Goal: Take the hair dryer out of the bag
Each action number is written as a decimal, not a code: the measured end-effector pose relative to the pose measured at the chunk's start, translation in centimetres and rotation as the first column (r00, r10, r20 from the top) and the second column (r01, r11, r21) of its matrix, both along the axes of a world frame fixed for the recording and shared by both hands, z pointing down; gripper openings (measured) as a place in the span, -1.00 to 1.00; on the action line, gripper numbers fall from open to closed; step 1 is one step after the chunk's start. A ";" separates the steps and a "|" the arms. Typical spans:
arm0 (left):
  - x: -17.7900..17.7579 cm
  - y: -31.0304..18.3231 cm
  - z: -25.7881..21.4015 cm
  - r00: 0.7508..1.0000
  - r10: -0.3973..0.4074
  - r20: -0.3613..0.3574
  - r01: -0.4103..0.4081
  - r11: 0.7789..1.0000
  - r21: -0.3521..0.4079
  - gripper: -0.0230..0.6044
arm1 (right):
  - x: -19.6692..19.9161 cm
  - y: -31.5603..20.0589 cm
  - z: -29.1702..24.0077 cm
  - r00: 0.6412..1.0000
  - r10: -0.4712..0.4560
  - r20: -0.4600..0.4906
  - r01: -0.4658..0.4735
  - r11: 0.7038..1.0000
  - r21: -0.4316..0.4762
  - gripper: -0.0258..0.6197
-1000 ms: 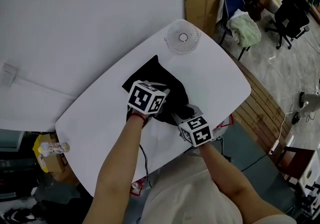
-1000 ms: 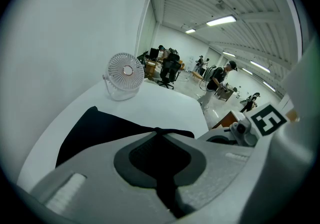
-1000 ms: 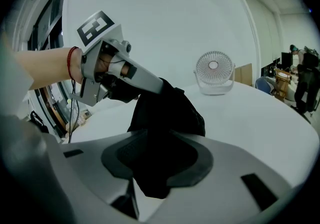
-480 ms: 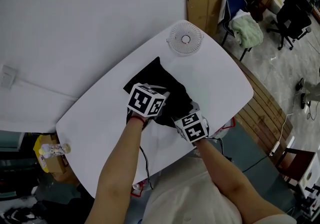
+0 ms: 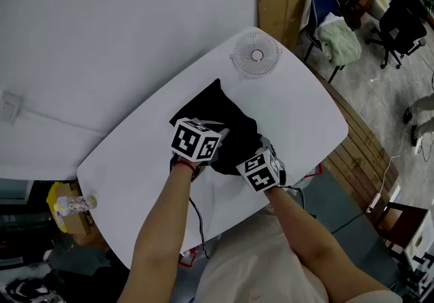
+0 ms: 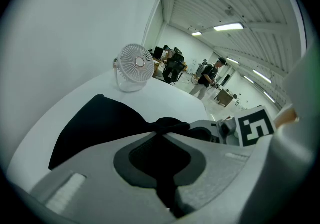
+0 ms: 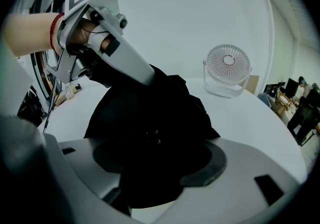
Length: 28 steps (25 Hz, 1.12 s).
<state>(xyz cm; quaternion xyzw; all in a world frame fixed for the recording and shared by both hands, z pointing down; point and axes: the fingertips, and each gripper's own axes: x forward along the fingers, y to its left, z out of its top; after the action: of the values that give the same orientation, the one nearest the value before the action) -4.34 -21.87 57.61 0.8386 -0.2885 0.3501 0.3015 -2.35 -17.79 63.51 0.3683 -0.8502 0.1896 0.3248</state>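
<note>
Left gripper [image 6: 161, 135] is pinched together on a fold of the black bag [image 5: 215, 108], which lies just on the person's side of the fan [image 5: 255, 55]. Right gripper [image 7: 155, 165] has just been opening, its jaws wide around the bag's bulge. The hair dryer is unseen (presumably it is that bulge). It is likely rigid, smooth and fairly heavy inside limp cloth, and best gripped by its handle.

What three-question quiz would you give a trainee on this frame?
1. True or false: the left gripper has its fingers shut on the black bag.
2. What stands at the white table's far end? A kettle; B small desk fan; C lamp.
3. Does the bag touch the fan?
Key: 1 true; 2 B; 3 no, bare table lies between them.
</note>
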 end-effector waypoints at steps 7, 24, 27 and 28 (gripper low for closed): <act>-0.7 -0.4 0.4 0.999 -0.033 -0.039 0.032 0.999 -0.024 -0.88 | -0.6 -0.7 1.0 1.000 -0.015 -0.027 0.015 1.000 -0.010 -0.07; -0.8 -0.2 1.2 0.994 -0.057 -0.097 0.053 0.998 -0.039 -0.88 | 0.7 -1.5 1.3 0.989 -0.051 -0.139 0.061 0.996 0.071 -0.41; -0.7 0.0 1.1 0.992 -0.061 -0.113 0.058 0.998 -0.031 -0.88 | 1.0 -1.3 1.2 0.986 -0.067 -0.153 0.079 0.994 0.078 -0.41; -0.7 0.1 1.1 0.991 -0.062 -0.120 0.059 0.998 -0.030 -0.88 | 1.0 -1.3 1.2 0.985 -0.071 -0.155 0.083 0.993 0.078 -0.41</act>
<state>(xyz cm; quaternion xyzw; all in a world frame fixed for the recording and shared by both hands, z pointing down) -5.05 -21.73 58.74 0.8451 -0.2903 0.2930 0.3401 -1.31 -19.05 64.67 0.3619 -0.8439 0.1122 0.3799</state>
